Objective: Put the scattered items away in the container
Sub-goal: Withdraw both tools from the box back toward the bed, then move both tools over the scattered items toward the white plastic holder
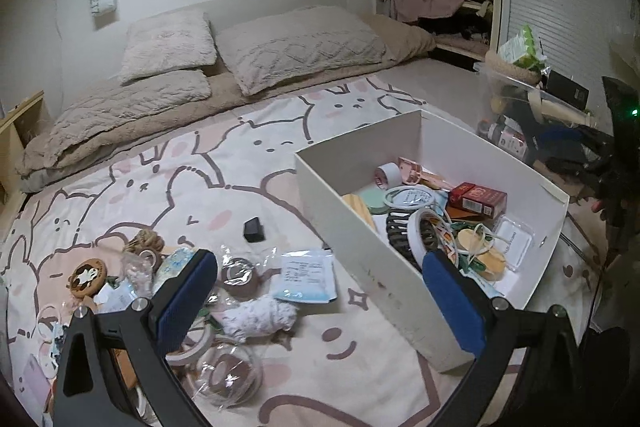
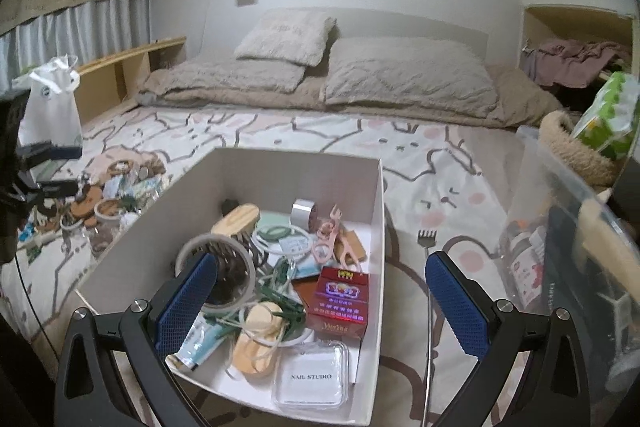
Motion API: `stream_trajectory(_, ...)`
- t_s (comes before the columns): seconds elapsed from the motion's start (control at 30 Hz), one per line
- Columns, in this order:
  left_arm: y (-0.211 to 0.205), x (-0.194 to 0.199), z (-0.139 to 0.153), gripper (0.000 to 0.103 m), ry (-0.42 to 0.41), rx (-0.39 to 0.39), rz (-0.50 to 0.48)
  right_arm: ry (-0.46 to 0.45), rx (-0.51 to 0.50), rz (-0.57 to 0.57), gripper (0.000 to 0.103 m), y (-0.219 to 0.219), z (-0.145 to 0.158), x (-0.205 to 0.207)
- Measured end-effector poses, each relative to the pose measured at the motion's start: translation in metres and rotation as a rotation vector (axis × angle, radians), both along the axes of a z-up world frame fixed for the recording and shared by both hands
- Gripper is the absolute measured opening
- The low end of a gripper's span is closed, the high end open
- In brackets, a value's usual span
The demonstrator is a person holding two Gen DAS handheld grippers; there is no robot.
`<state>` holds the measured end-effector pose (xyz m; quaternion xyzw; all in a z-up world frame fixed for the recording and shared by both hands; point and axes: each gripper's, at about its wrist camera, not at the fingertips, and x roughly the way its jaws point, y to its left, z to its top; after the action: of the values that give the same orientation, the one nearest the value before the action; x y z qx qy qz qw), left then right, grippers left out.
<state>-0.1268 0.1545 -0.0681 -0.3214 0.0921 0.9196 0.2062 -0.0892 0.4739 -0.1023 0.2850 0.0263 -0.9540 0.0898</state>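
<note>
A white open box (image 1: 360,227) sits on the cartoon-print bedspread, holding a red pack (image 1: 478,199), tape rings, a wooden brush and other small things. Left of it lie scattered items: a small black block (image 1: 253,229), a blue-and-white packet (image 1: 306,277), a white fluffy bundle (image 1: 260,315), wrapped tape rolls (image 1: 240,273) and a round cookie-like coaster (image 1: 86,277). My left gripper (image 1: 320,301) hangs open over these, holding nothing. My right gripper (image 2: 320,303) hangs open above the box (image 2: 280,171), also holding nothing. A metal back scratcher (image 2: 428,307) lies on the bed just right of the box.
A clear plastic bin (image 2: 560,187) with bottles and a woven basket on top stands right of the box. Pillows (image 1: 296,47) and a folded blanket fill the head of the bed. A white bag (image 2: 50,107) stands at the far left by a wooden shelf.
</note>
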Motion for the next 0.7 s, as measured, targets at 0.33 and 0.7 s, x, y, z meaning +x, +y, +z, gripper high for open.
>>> stream_trajectory(0.33,-0.045,0.022,0.008,0.103,0.049,0.008,0.044,0.003,-0.032,-0.010,0.103,-0.029,0.026,0.023)
stream_trajectory(0.7,-0.112,0.042,0.005,0.103,0.070,0.013,0.132,0.006,0.021,0.092,0.103,-0.101,0.020,0.031)
